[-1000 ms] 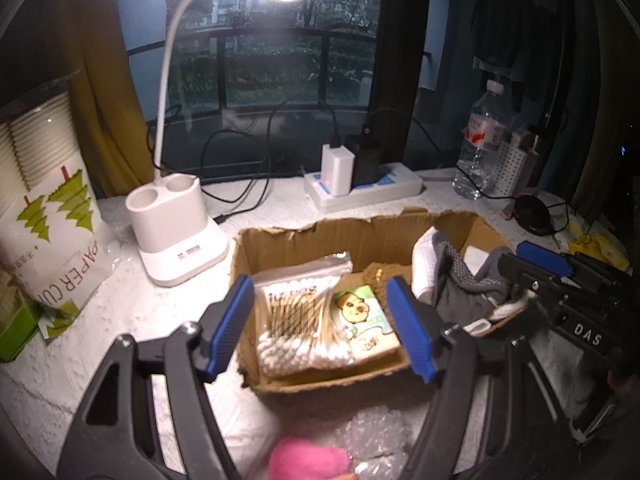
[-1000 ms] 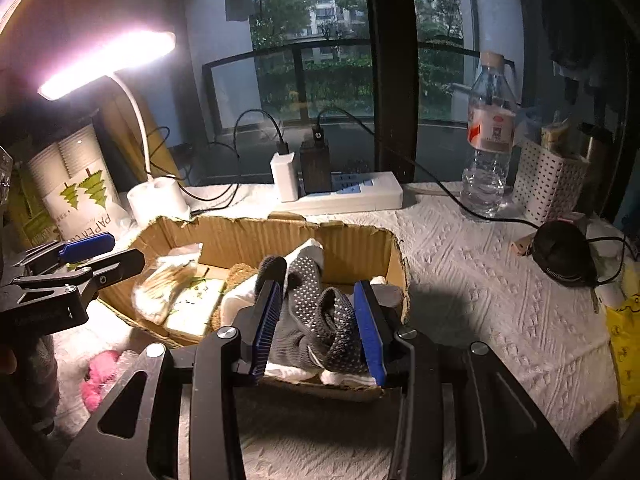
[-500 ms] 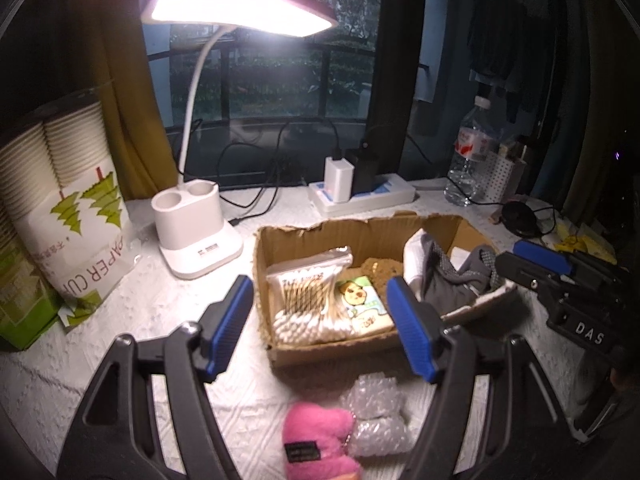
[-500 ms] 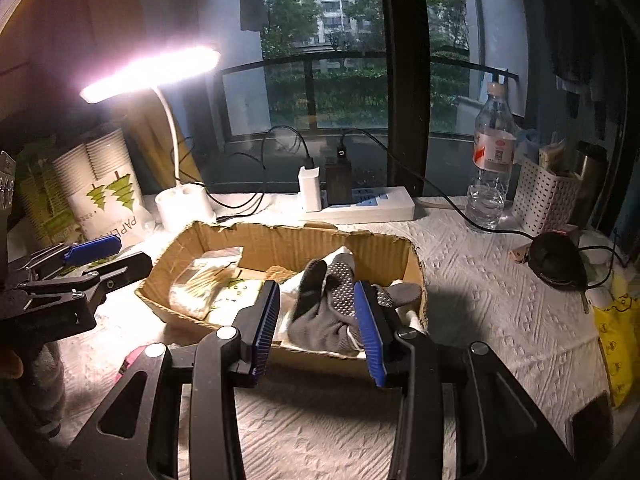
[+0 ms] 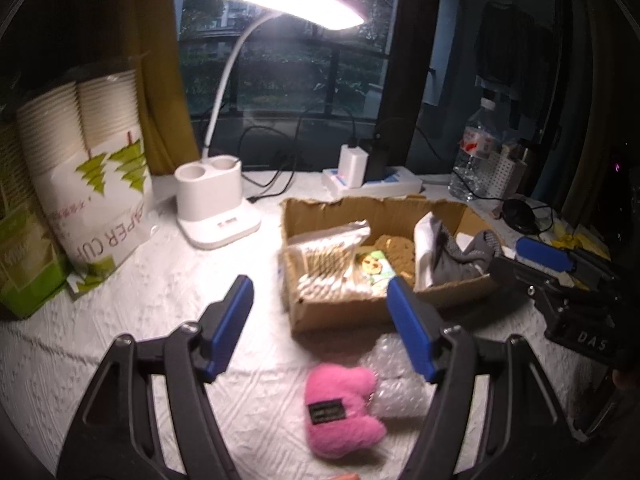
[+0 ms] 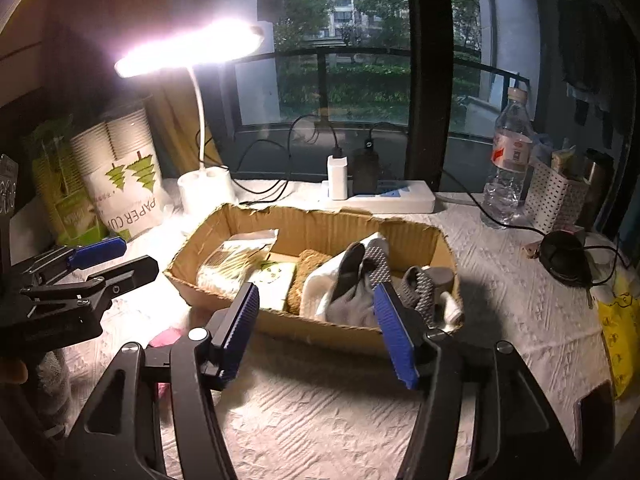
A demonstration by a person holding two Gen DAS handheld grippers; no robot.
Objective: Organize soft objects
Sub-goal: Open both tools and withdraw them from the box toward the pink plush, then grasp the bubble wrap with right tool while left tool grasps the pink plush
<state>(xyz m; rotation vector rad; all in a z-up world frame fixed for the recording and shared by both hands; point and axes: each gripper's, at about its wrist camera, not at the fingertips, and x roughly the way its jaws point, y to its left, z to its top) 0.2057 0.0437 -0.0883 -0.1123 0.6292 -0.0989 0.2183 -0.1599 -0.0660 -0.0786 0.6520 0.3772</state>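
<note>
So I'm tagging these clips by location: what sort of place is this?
Most likely a desk at home, by a balcony window. A lit desk lamp, a power strip with chargers and a water bottle share the cloth-covered table with the cardboard box.

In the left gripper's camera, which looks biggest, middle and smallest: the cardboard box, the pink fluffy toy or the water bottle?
1. cardboard box
2. pink fluffy toy, though it sits nearest the camera, so it may look bigger than it is
3. water bottle, farthest away
</note>
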